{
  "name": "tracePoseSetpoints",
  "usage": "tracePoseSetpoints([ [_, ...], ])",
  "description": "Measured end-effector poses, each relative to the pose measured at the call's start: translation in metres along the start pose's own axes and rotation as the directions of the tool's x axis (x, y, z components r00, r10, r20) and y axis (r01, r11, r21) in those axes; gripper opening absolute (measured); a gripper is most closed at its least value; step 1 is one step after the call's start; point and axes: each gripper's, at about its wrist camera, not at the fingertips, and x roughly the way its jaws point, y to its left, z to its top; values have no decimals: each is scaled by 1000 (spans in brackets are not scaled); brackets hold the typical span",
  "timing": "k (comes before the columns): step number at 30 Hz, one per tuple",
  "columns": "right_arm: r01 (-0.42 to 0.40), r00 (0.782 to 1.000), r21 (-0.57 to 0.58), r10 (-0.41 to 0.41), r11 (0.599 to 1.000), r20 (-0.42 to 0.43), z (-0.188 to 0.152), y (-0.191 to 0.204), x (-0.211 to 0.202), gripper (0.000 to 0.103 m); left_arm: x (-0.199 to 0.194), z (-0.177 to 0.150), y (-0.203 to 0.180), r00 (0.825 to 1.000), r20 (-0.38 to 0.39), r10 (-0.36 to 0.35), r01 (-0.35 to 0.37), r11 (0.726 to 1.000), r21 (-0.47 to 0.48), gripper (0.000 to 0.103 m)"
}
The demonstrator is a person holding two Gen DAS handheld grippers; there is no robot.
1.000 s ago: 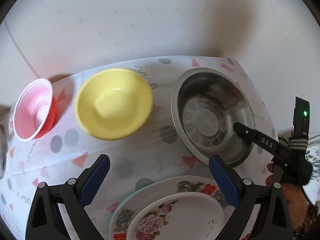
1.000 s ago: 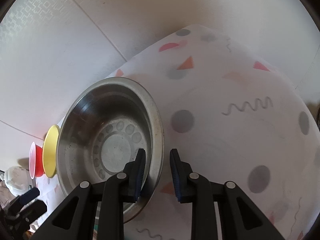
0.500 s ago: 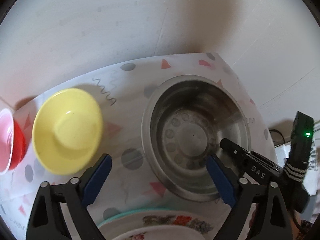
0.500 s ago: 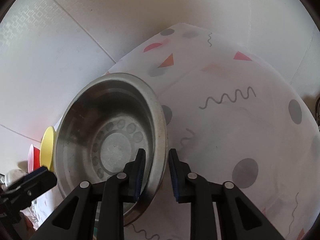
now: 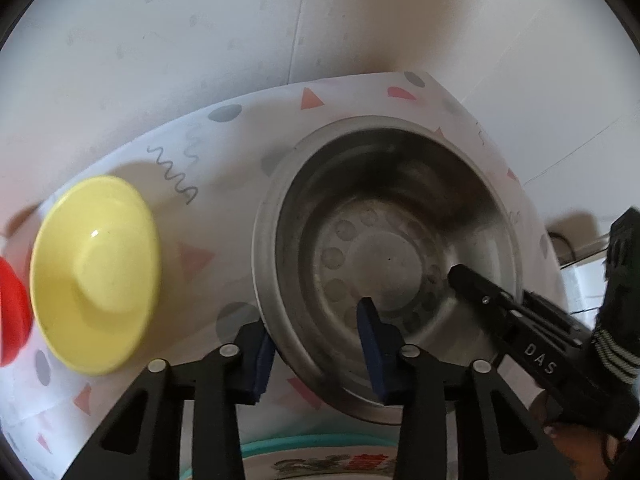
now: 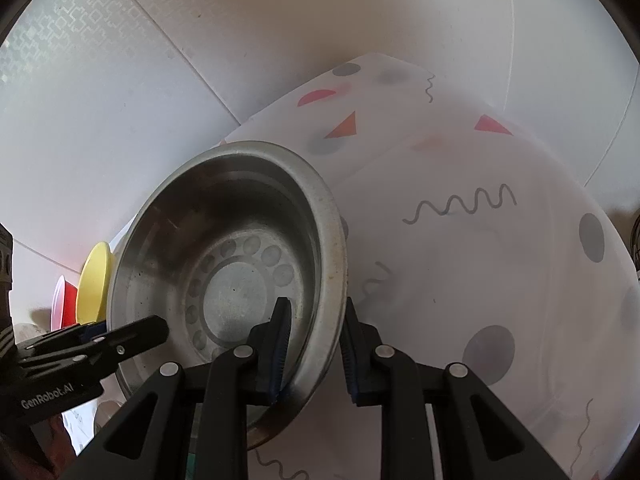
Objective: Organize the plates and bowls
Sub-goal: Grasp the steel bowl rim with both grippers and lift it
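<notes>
We look down close along each claw from opposite sides, and both our views share the steel bowl [image 5: 384, 264] [image 6: 236, 276] on the tabletop [image 5: 224, 152].

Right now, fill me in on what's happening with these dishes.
A person is working the steel bowl with two tools. The right hand-held gripper is clamped on the bowl's near rim, one finger inside and one outside. The left hand-held gripper straddles the rim on the opposite side but looks not fully closed. The yellow bowl and red cup sit untouched on the patterned tablecloth.
</notes>
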Motion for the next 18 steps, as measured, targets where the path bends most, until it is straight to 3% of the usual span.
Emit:
tracePoseSetpoints([
  [3, 9, 1000, -11, -9, 1000, 4, -1, 1, 0, 20, 0, -1, -3, 1000, 9, 17, -17, 999, 29, 24],
  [6, -16, 1000, 8, 16, 1000, 1, -4, -1, -1, 14, -6, -3, -5, 999, 34, 3, -4, 999, 51, 24],
  [18, -13, 999, 43, 12, 999, 37, -12, -6, -34, 14, -35, -13, -16, 992, 107, -61, 53, 996, 73, 24],
])
